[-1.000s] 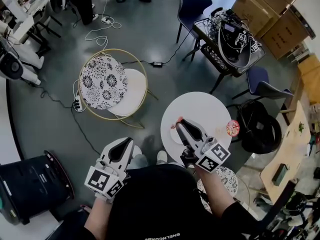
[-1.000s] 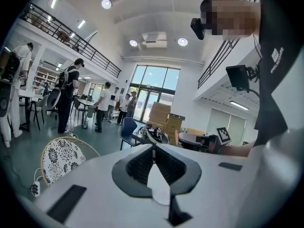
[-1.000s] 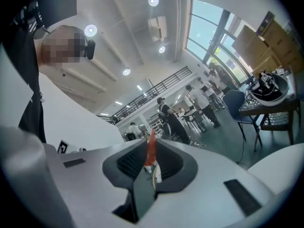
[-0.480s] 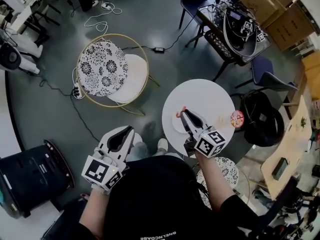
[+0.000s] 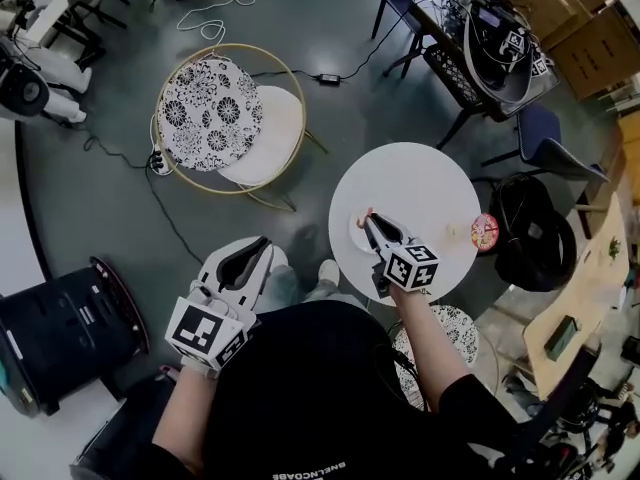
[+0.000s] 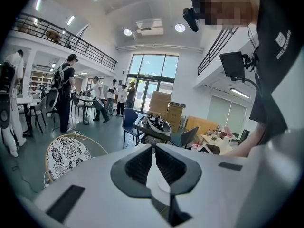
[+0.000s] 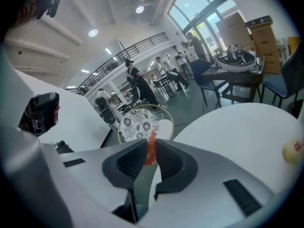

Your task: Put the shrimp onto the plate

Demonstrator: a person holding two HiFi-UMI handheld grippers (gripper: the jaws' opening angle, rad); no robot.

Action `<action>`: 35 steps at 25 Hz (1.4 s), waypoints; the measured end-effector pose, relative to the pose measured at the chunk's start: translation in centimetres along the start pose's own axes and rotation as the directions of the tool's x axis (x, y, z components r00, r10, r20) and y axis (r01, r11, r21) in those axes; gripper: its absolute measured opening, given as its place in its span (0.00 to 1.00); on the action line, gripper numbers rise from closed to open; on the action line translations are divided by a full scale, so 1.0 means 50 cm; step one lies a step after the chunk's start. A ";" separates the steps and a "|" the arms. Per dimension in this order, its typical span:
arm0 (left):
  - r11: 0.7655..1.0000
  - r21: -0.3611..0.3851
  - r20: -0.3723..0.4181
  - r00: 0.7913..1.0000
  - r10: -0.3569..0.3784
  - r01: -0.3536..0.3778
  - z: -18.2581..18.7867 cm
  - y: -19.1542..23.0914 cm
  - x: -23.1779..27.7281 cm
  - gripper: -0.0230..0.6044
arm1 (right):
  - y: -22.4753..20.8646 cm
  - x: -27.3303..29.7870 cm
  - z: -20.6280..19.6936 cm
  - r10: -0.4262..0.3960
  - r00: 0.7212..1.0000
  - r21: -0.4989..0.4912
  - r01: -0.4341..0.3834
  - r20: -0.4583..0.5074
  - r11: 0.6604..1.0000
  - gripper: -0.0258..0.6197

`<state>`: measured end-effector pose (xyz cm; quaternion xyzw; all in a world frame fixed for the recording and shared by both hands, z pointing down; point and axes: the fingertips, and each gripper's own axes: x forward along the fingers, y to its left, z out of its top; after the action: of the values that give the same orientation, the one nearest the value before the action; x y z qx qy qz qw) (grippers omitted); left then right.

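Observation:
A small orange-red shrimp (image 7: pixel 150 148) is pinched upright between the pads of my right gripper (image 7: pixel 150 142), which is shut on it. In the head view that right gripper (image 5: pixel 369 219) hangs over the near left part of the round white table (image 5: pixel 430 183). The shrimp (image 5: pixel 368 212) sticks out at its tip above a small white plate (image 5: pixel 357 236). Whether the shrimp touches the plate I cannot tell. My left gripper (image 5: pixel 262 244) is held off the table, over the floor to the left. The tips of the left gripper (image 6: pixel 152 148) meet with nothing between them.
A small round red-patterned thing (image 5: pixel 485 230) lies at the table's right edge. A gold-ringed chair with a flowered cushion (image 5: pixel 205 123) stands on the floor to the left. A dark chair (image 5: pixel 535 243) is at the right, and a cable-laden table (image 5: pixel 490 38) behind.
My right gripper has sunk toward the table with the shrimp still in it and now sits low over the plate. The left gripper has dropped slightly.

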<state>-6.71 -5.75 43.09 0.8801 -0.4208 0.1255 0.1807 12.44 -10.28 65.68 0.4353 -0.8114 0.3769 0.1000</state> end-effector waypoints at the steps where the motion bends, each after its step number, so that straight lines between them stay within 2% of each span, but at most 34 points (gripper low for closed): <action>1: 1.000 0.004 -0.006 1.000 0.001 -0.001 -0.002 0.000 0.001 0.05 | -0.010 0.008 -0.015 -0.011 1.000 0.003 0.011 -0.019 1.000 0.14; 10: 1.000 0.008 -0.042 0.999 0.013 -0.012 -0.017 -0.004 0.006 0.05 | -0.075 0.061 -0.124 -0.078 0.984 -0.007 0.078 -0.162 0.997 0.14; 16: 1.000 -0.013 -0.067 0.998 0.019 -0.020 -0.041 -0.007 0.008 0.05 | -0.105 0.082 -0.172 -0.115 0.970 0.007 0.120 -0.215 0.993 0.14; 22: 1.000 -0.019 -0.076 0.997 0.021 -0.023 -0.047 -0.009 0.018 0.05 | -0.119 0.099 -0.198 -0.136 0.960 -0.004 0.140 -0.243 0.990 0.14; 27: 0.999 -0.037 -0.083 0.996 0.021 -0.024 -0.054 -0.009 0.020 0.05 | -0.144 0.098 -0.222 -0.184 0.945 -0.009 0.189 -0.271 0.982 0.14; 35: 0.999 -0.045 -0.085 0.996 0.023 -0.026 -0.053 -0.008 0.032 0.05 | -0.152 0.109 -0.225 -0.229 0.925 -0.069 0.218 -0.305 0.973 0.14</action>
<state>-5.59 -5.53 46.02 0.8643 -0.4264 0.1549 0.2172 13.23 -8.43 80.18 0.4583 -0.7370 0.4130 0.2761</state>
